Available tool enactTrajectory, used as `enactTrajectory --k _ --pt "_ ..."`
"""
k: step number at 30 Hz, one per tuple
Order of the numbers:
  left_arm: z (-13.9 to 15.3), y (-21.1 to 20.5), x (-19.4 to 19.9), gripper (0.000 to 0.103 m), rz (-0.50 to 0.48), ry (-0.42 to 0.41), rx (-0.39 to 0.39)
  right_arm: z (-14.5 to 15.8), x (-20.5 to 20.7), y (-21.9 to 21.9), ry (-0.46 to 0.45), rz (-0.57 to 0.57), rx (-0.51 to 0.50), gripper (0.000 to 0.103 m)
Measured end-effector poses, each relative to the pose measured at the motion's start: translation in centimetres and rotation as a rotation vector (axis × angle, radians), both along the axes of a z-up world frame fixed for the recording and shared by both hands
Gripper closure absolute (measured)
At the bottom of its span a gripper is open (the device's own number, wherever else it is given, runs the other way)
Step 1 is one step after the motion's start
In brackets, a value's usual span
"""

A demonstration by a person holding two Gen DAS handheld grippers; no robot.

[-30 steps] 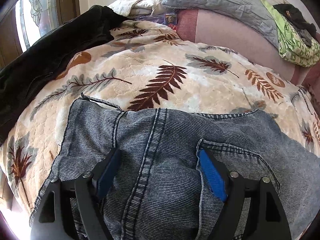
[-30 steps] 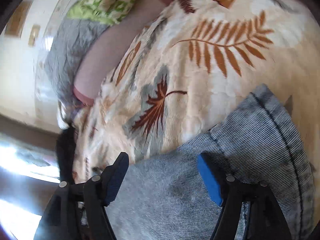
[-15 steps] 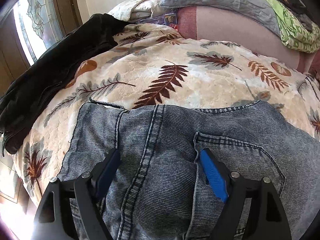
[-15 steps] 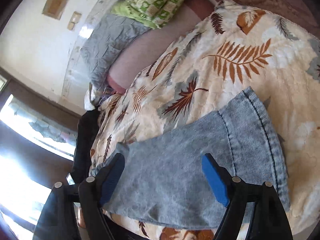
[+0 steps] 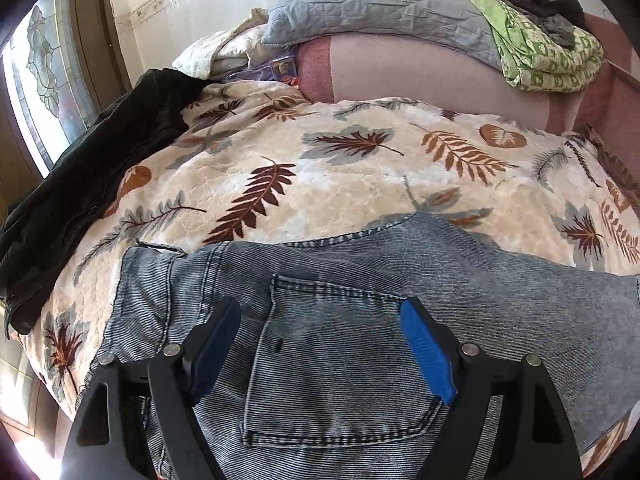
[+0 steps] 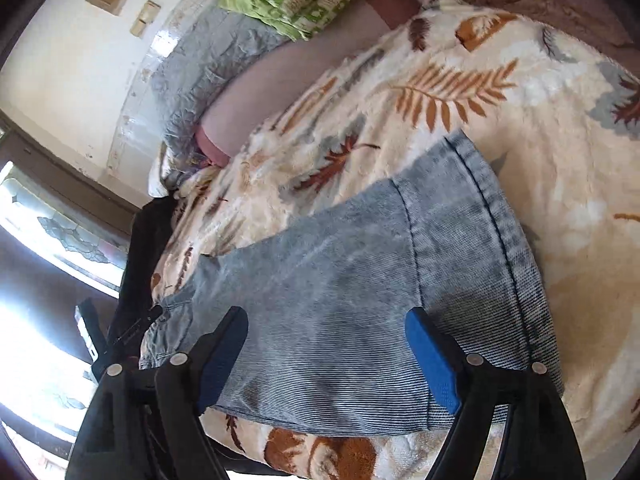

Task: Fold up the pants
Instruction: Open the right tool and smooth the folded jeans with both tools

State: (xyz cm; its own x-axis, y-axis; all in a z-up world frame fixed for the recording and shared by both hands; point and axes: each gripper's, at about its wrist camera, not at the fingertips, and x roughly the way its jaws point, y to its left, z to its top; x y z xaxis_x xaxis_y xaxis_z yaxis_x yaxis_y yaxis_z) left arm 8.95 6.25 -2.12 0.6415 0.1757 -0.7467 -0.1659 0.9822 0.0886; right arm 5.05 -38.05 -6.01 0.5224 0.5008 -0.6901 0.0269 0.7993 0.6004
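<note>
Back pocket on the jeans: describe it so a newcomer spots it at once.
On the leaf-print blanket lie pale blue jeans. In the left wrist view, the back pocket sits between the open left gripper fingers: the only stitched patch, outlined in dark thread.

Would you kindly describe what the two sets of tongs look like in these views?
The left tongs and right tongs look alike: black angular arms with cut-out openings, round silver rivets at the joints, and ribbed bright blue pads on the fingers. No cables, markings or sleeves show.
</note>
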Motion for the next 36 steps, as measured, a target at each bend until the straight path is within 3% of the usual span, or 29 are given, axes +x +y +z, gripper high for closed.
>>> enactTrajectory --k 3,7,10,12,19,25,30,32,35,36 --pt "-0.9 -0.1 0.2 0.02 -0.005 0.015 -0.019 0.7 -0.2 1.0 -0.039 0.024 -0.064 0.02" --pt "-2.2 0.1 0.3 0.02 -0.016 0.03 -0.03 1.4 -0.5 0.0 -0.089 -0.026 -0.027 0.02" --pt "-3.4 0.4 0.3 0.02 -0.033 0.049 -0.041 0.5 0.1 -0.1 -0.03 -0.047 -0.044 0.019" --pt "-4.0 0.4 0.0 0.019 -0.052 0.036 -0.035 0.7 0.3 0.9 -0.04 -0.027 -0.106 0.017" --pt "-4.3 0.4 -0.6 0.016 -0.071 -0.016 -0.042 0.5 0.5 2.8 -0.047 -0.024 -0.191 0.004" --pt "-4.3 0.5 -0.6 0.016 -0.072 -0.018 -0.047 1.0 0.5 4.0 -0.022 -0.073 -0.264 0.003" --pt "-4.4 0.5 -0.8 0.016 -0.084 -0.02 -0.043 3.7 -0.3 4.8 -0.102 -0.137 -0.247 0.003" --pt "-4.4 0.4 -0.9 0.016 -0.083 -0.023 -0.039 3.5 0.3 5.5 -0.071 -0.125 -0.22 0.003" --pt "-4.4 0.3 -1.0 0.016 -0.087 -0.028 -0.034 0.1 2.6 6.7 0.133 -0.067 -0.216 0.001" --pt "-4.4 0.3 -1.0 0.016 -0.088 -0.026 -0.036 -0.3 3.0 7.3 0.148 -0.05 -0.266 0.0"
